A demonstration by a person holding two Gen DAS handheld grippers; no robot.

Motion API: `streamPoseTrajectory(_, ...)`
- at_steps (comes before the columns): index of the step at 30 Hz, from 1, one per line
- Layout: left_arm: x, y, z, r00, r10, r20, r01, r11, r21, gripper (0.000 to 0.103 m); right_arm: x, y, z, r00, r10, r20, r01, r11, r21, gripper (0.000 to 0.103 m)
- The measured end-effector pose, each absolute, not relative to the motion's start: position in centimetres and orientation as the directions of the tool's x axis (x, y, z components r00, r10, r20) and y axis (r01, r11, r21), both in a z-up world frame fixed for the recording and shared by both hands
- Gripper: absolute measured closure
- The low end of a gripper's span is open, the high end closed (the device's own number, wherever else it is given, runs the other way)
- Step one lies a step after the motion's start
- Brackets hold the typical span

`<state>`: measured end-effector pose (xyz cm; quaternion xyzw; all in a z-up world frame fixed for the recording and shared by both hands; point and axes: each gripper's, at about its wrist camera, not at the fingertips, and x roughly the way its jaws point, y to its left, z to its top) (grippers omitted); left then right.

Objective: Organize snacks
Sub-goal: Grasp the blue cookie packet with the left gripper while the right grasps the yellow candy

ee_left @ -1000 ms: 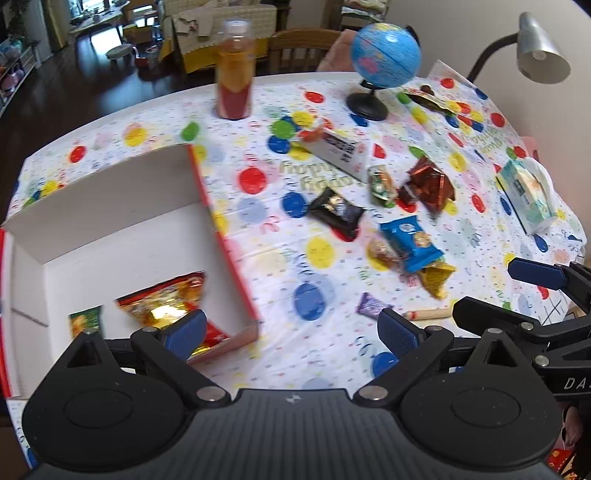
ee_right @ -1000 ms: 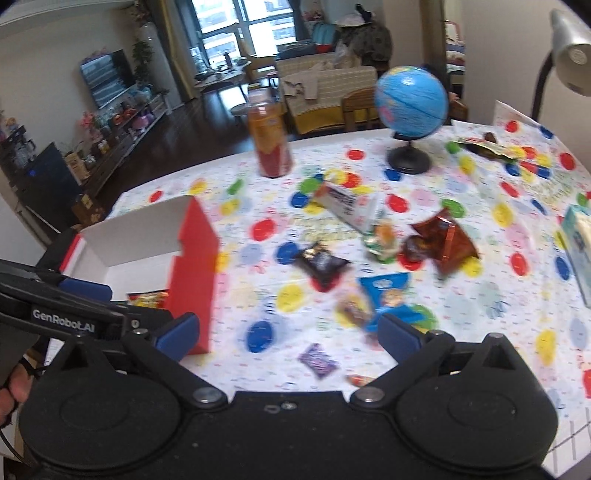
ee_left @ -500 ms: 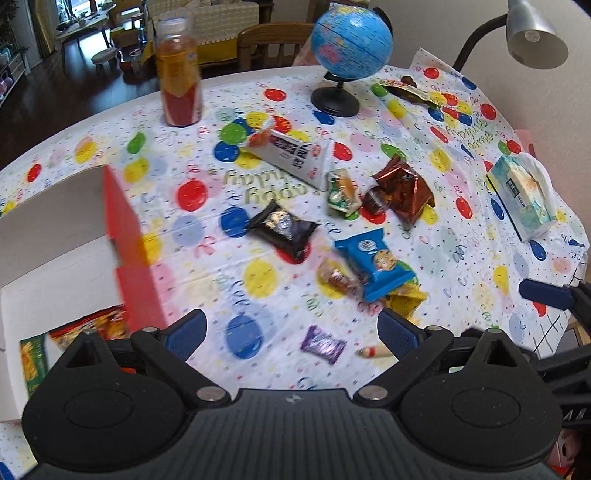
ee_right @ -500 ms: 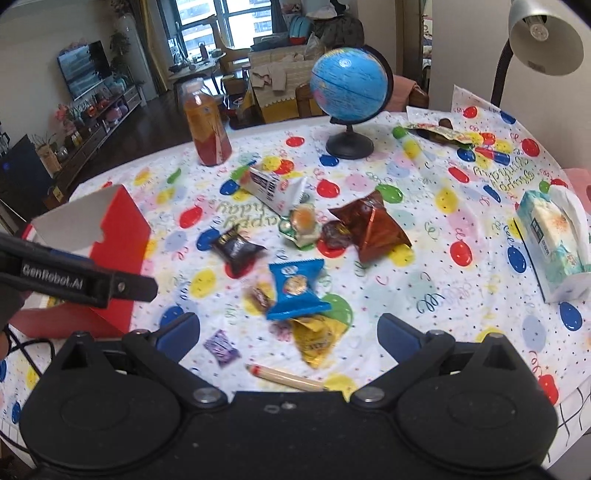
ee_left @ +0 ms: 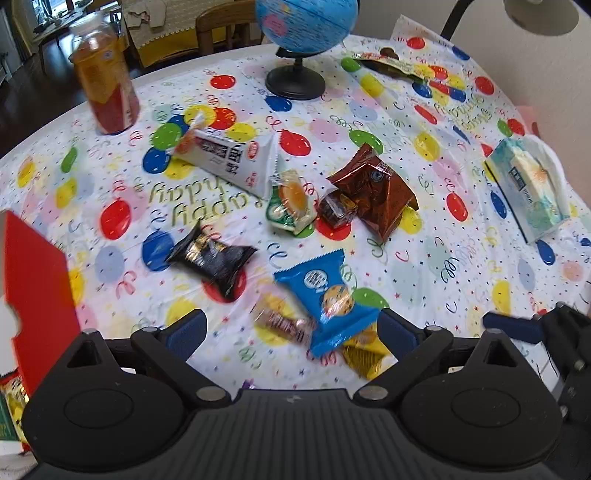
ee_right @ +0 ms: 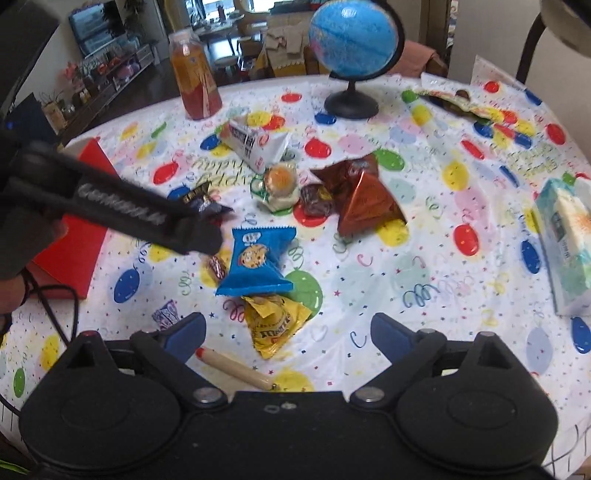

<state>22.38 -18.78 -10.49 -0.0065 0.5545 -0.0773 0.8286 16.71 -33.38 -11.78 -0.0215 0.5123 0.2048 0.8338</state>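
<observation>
Snacks lie loose on the balloon-print tablecloth: a blue cookie pack point(ee_left: 325, 295) point(ee_right: 256, 260), a yellow M&M's bag point(ee_right: 275, 321), a black pack point(ee_left: 212, 258), a small brown candy point(ee_left: 282, 321), a brown foil bag point(ee_left: 373, 192), a green-white pack point(ee_left: 291, 201) and a white pack point(ee_left: 231, 162). My left gripper point(ee_left: 291, 328) is open and empty above the blue pack and brown candy. My right gripper point(ee_right: 286, 330) is open and empty above the yellow bag. The red-and-white box point(ee_left: 33, 280) point(ee_right: 74, 236) stands at the left, with snacks inside.
A globe point(ee_left: 303, 40), a juice bottle point(ee_left: 105, 81), a tissue pack point(ee_left: 528, 192) and a lamp point(ee_left: 539, 14) stand around the snacks. A wooden pencil point(ee_right: 236, 367) and a purple candy point(ee_right: 166, 314) lie near the front edge. The left gripper's arm point(ee_right: 110, 206) crosses the right view.
Both grippers have moved right and forward, from the box toward the pile of snacks. The box has slid to the left edge of both views. Both stay open.
</observation>
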Motion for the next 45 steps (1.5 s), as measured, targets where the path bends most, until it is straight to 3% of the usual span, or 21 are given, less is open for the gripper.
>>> streamPoseTrajectory(12,26.7,-20.6,-15.2,0.271,-0.106,-0.957,0.048,0.994,-0.096,0.005,18.9,-31.8,-15.6,0.313,0.344,-0.886,-0.401,0.893,0.205,0.037)
streamPoseTrajectory(14,27.0,-20.7,-15.7,0.253,-0.109,-0.961,0.044,0.994,-0.101,0.011,19.1,-31.6,-16.0,0.304,0.346,-0.888,-0.404,0.891,0.209,0.046)
streamPoseTrajectory(18,27.3,-21.3,-16.4,0.233,-0.119,-0.965,0.047,0.993,-0.111,0.017,19.4,-31.2,-16.6,0.288,0.365,-0.885,-0.407,0.884,0.232,0.053)
streamPoseTrajectory(21,27.5,-21.4,-16.9,0.210,-0.130,-0.969,0.041,0.991,-0.124,0.032,19.6,-31.2,-17.0,0.278,0.372,-0.886,-0.398,0.884,0.246,0.061)
streamPoseTrajectory(25,27.6,-21.2,-17.0,0.204,-0.144,-0.968,0.024,0.989,-0.143,0.044,19.7,-31.4,-17.2,0.269,0.373,-0.888,-0.385,0.887,0.256,0.071)
streamPoseTrajectory(33,27.3,-21.1,-16.7,0.219,-0.161,-0.962,0.041,0.987,-0.155,0.064,19.6,-31.8,-17.1,0.264,0.390,-0.882,-0.374,0.884,0.279,0.080)
streamPoseTrajectory(45,26.0,-18.5,-13.2,0.277,-0.166,-0.946,0.006,0.985,-0.171,0.065,18.4,-32.1,-14.1,0.304,0.423,-0.853,-0.378,0.876,0.300,0.081)
